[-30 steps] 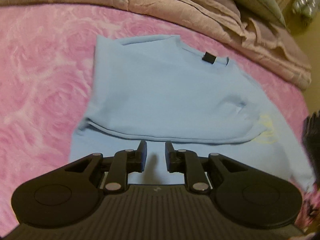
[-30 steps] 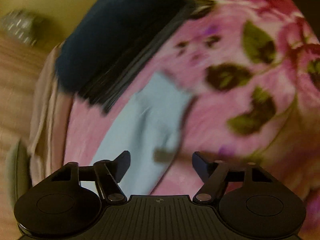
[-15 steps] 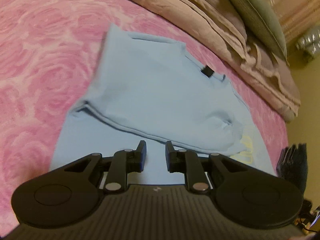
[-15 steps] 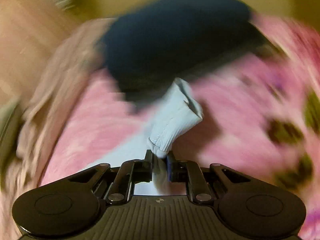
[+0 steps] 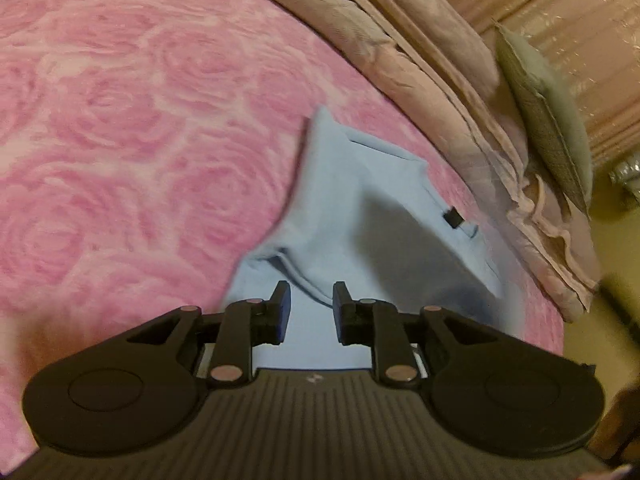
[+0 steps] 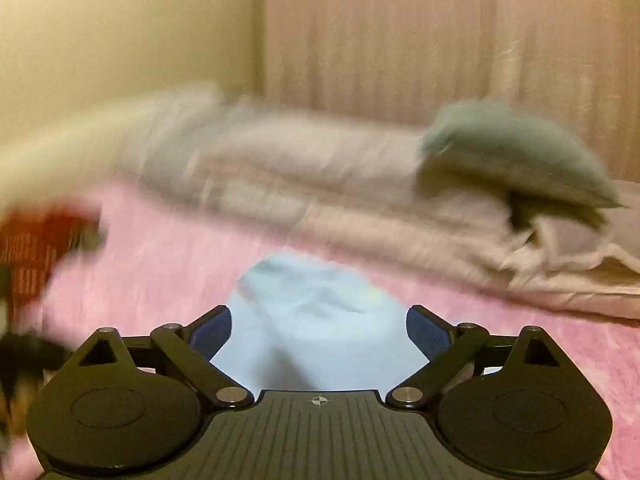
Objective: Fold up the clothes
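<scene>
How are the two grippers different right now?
The left gripper has its fingers close together, with only a narrow gap; the right gripper is spread wide open. The left one points at a folded edge of the light blue shirt; the right one points at a bunched-up part of it. Both are black, hold nothing, and hover over the pink bedspread.

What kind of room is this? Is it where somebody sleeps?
Most likely a bedroom. A light blue shirt lies on a pink rose-patterned bedspread, with a folded beige quilt and a grey-green pillow piled at the far edge, and a curtain behind.
</scene>
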Demonstrator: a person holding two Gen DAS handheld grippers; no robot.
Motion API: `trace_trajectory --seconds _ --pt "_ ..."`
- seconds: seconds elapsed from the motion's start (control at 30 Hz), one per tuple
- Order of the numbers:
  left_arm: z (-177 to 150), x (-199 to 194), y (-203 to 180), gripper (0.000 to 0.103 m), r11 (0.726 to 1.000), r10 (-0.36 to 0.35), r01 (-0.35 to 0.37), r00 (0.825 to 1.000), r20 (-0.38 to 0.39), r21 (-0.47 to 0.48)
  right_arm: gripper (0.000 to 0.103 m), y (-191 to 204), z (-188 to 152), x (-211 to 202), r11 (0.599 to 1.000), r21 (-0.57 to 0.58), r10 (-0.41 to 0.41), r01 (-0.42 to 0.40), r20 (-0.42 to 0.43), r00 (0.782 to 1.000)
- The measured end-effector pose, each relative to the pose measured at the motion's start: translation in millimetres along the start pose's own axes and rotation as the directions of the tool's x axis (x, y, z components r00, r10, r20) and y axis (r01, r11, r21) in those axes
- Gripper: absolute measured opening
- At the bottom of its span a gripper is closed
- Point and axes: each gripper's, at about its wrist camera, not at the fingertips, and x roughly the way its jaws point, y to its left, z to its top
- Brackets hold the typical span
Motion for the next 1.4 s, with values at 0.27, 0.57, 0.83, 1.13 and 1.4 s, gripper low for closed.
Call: trace_trajectory --seconds 0.27,0.57,0.83,1.13,1.4 --pt "2 28 -3 0.031 1.0 -0.021 0.022 0.998 -0.054 0.017 0.094 -44 -143 37 0.939 -0.113 -0.343 0.325 -0.399 0.851" --pt "10 72 -38 0.035 0.998 -0.038 0.042 0.997 -0.067 0.055 0.085 -118 -186 39 0.882 -0.134 -0.467 0.452 -0.385 0.796" --pt "3 83 -46 0.036 0.996 0.018 -0.011 0.997 -0.074 0.094 0.074 -176 -202 24 0.821 0.131 -0.456 0.556 -0.435 0.776" --pt "-3 86 -47 0.039 0.999 0.021 -0.019 0.999 -0.046 0.046 0.074 -144 -195 29 0.89 -0.099 -0.452 0.445 -0.327 0.83" --pt "3 110 -41 0.015 0.998 0.027 -0.028 1.0 -0.005 -0.057 0.039 -171 -199 30 0.922 0.0 -0.364 0.387 -0.343 0.866"
